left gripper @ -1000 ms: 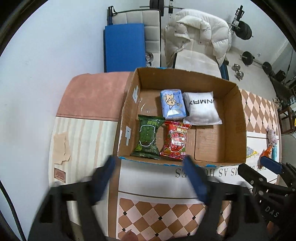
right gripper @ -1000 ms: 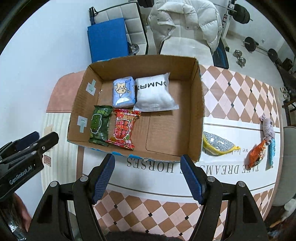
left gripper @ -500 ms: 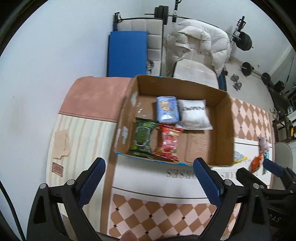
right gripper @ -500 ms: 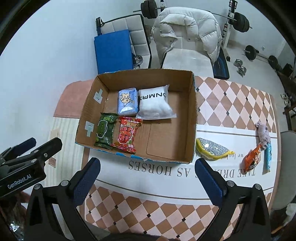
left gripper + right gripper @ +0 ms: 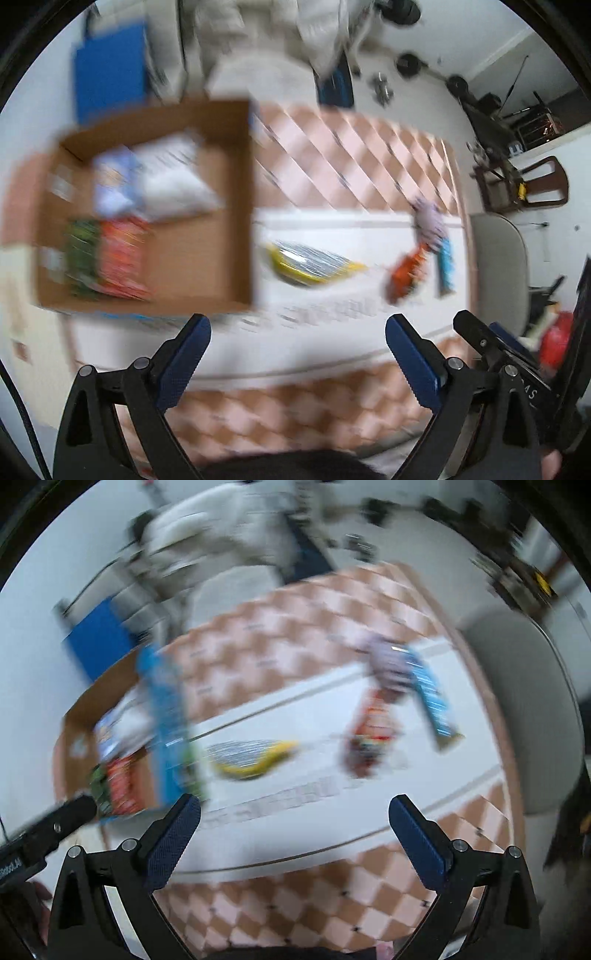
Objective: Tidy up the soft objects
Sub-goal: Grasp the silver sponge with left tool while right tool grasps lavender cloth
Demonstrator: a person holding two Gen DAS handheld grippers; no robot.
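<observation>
Both views are motion-blurred. A cardboard box [image 5: 236,206] on the left holds a green packet [image 5: 83,254], a red packet [image 5: 122,258], a blue pack [image 5: 110,184] and a white pouch [image 5: 173,177]. On the white band of the tablecloth lie a yellow-and-grey pouch [image 5: 310,260] [image 5: 251,757], an orange-red packet [image 5: 404,273] [image 5: 369,734], a light-blue stick pack [image 5: 445,262] [image 5: 430,698] and a lilac soft item [image 5: 428,218] [image 5: 388,661]. My left gripper [image 5: 297,328] is open and holds nothing, hovering above the cloth near the yellow pouch. My right gripper [image 5: 295,806] is open and holds nothing, between the pouch and the orange packet.
The table carries a checked cloth [image 5: 280,904]. A grey chair [image 5: 498,273] stands at the table's right end. A blue mat [image 5: 110,66], a white jacket on a bench and weights lie on the floor beyond. The other gripper's black body shows at each view's edge.
Both grippers have swung fast to the right, away from the box and over the loose items on the cloth. Both opened wider from a second ago. Nothing was picked up.
</observation>
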